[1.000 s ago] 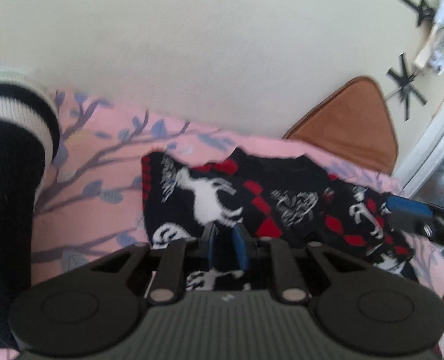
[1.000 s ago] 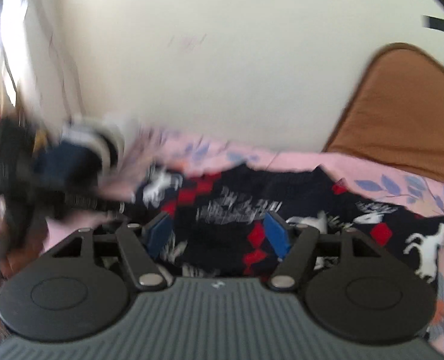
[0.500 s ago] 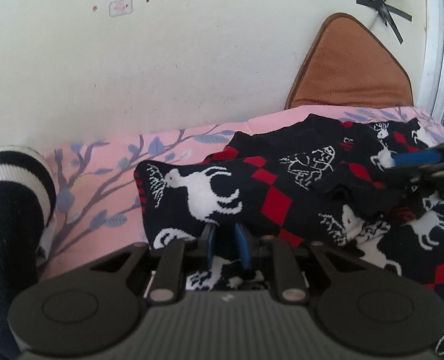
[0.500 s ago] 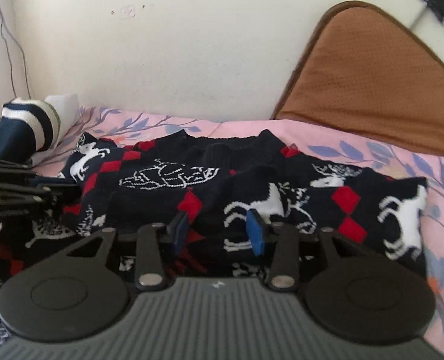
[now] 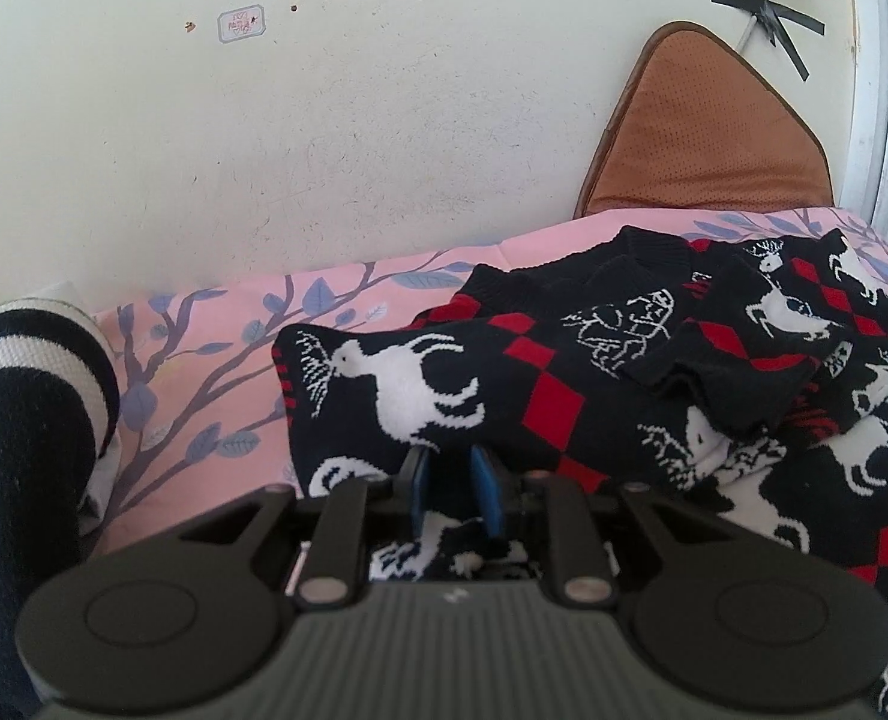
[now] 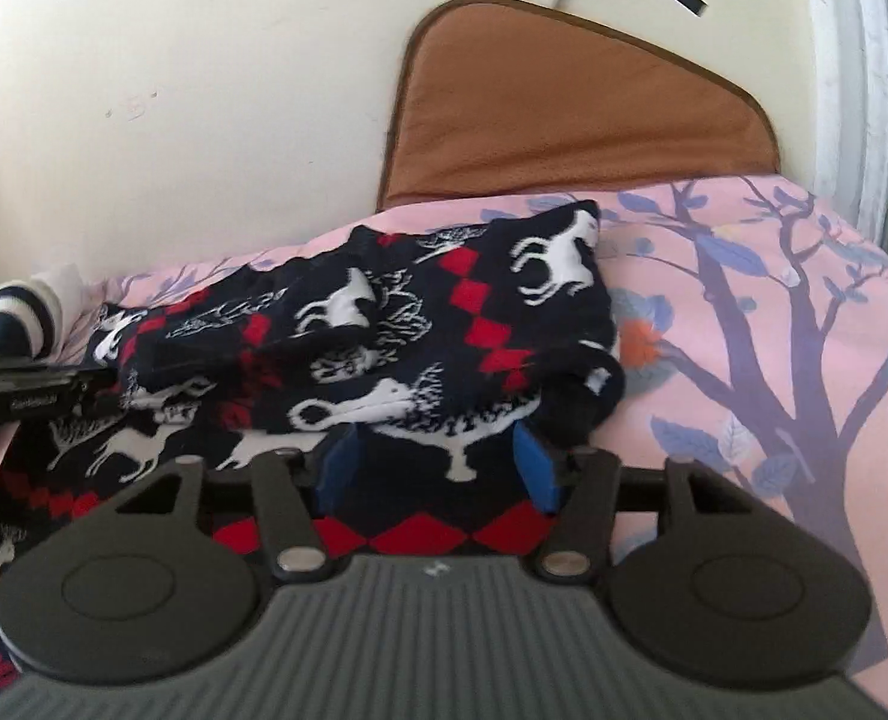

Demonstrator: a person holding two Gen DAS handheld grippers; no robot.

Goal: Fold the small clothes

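Note:
A small black knit sweater [image 5: 564, 384] with white deer and red diamonds lies crumpled on a pink bedsheet [image 5: 216, 348]. My left gripper [image 5: 450, 480] is shut on a fold of the sweater near its left edge. In the right wrist view the same sweater [image 6: 384, 336] lies in a heap, with a sleeve folded over its middle. My right gripper [image 6: 438, 468] is open, its blue pads on either side of the sweater's near hem. The left gripper shows at the left edge of the right wrist view [image 6: 30, 390].
A navy and white striped garment [image 5: 30, 408] lies at the left, also in the right wrist view [image 6: 6, 312]. A brown cushion [image 5: 708, 138] leans on the cream wall behind the bed [image 6: 564, 114]. A white window frame [image 6: 846, 78] stands at the right.
The right gripper has opened wider and swung right, toward the sweater's right side and hem. The left gripper has stayed shut on the sweater and lowered with it toward the sheet.

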